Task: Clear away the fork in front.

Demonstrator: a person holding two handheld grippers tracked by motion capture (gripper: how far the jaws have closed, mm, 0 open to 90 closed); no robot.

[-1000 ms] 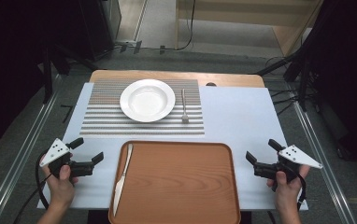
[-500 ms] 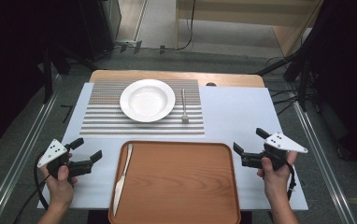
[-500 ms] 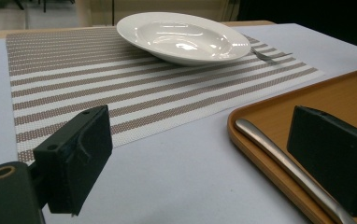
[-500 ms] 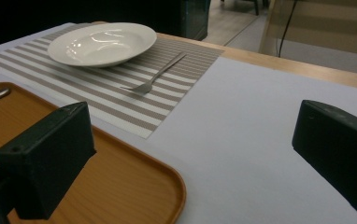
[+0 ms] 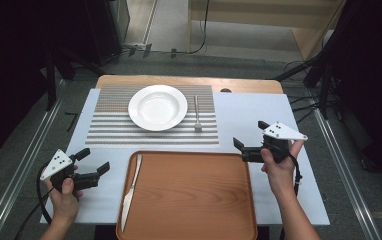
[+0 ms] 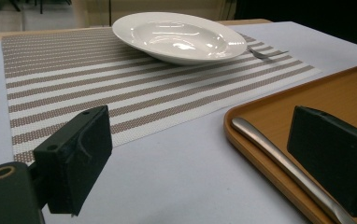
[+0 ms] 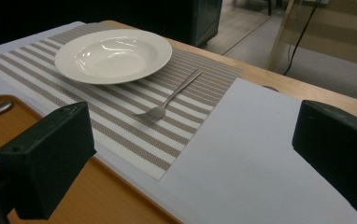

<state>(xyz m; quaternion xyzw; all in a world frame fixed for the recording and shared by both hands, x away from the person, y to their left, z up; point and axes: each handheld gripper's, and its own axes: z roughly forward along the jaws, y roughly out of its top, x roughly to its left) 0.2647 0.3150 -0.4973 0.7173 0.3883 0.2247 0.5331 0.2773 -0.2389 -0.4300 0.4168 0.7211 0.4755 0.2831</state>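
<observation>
High view, table set for one: we see the knife (image 5: 130, 187) lying along the left rim of the wooden tray (image 5: 194, 200), handle toward 12 o'clock, blade toward 6, touched by neither tool. It is the piece nearest the left gripper (image 5: 95, 161), which sits at 9 o'clock from the tray over the white table cover (image 5: 259, 120), jaws spread wide with nothing between them; they have just narrowed a touch and are still far apart. In the left gripper view we see the knife's handle (image 6: 279, 158) running just inside the tray's raised edge (image 6: 242, 140), close by one black jaw but clear of it.

At 3 o'clock from the tray's top corner we find the right gripper (image 5: 251, 137), held in the person's right hand (image 5: 279, 167) above the table cover, its jaws likewise spread and empty, pointing toward 9 o'clock. The right gripper view looks between those jaws at the fork (image 7: 169, 101), which lies on the striped placemat (image 7: 120, 126) with its tines toward the camera.

Farther out, at 12 o'clock from the tray, the white plate (image 5: 157, 107) stands on the placemat (image 5: 114, 130), with the fork (image 5: 197, 115) just beside it at 3 o'clock, apart from its rim. The left hand (image 5: 64, 197) grips its tool at the table's near left corner.
</observation>
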